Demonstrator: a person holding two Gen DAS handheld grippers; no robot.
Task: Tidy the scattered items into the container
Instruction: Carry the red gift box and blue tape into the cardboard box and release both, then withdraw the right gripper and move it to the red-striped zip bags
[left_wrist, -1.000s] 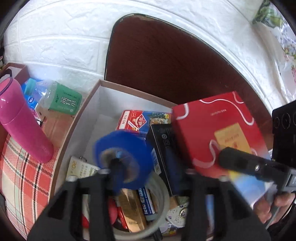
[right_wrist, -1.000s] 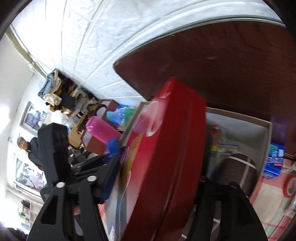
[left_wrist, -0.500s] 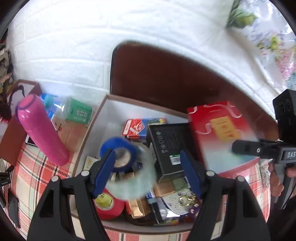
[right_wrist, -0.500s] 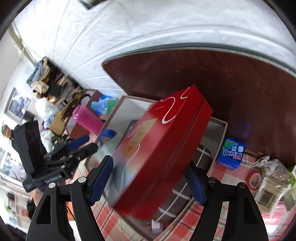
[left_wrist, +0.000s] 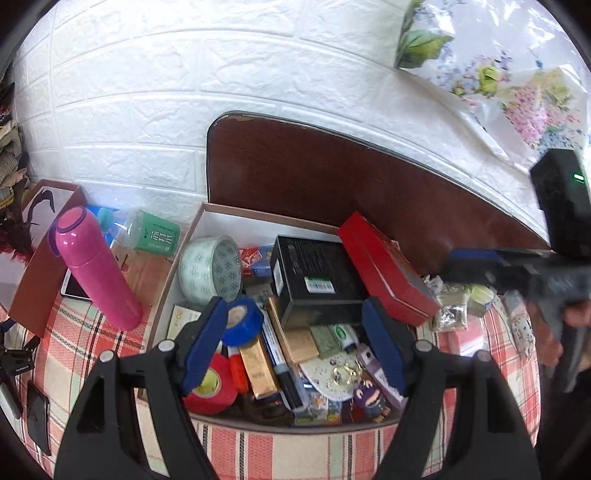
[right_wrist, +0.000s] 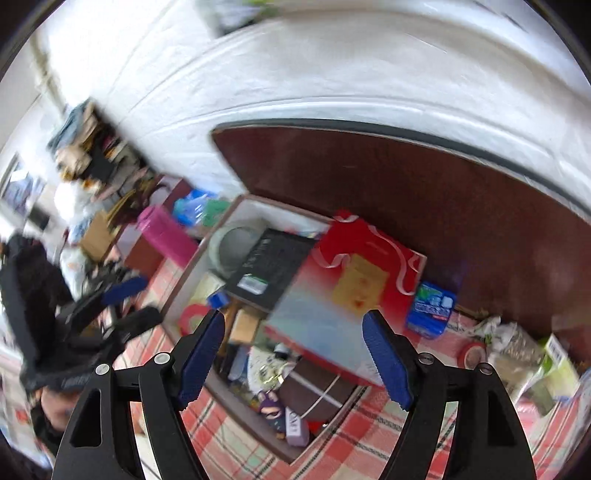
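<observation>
surface: plaid cloth (left_wrist: 92, 343) | wall: white brick (left_wrist: 155, 122) | claws: both wide apart, seemingly empty

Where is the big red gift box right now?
In the left wrist view, the red gift box lies tilted on the right rim of the container, leaning against the black box, no tongs touching it.

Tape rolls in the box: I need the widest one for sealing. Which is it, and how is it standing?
The pale patterned tape roll, propped on edge against the box's left wall. The blue tape roll and red tape roll are smaller.
</observation>
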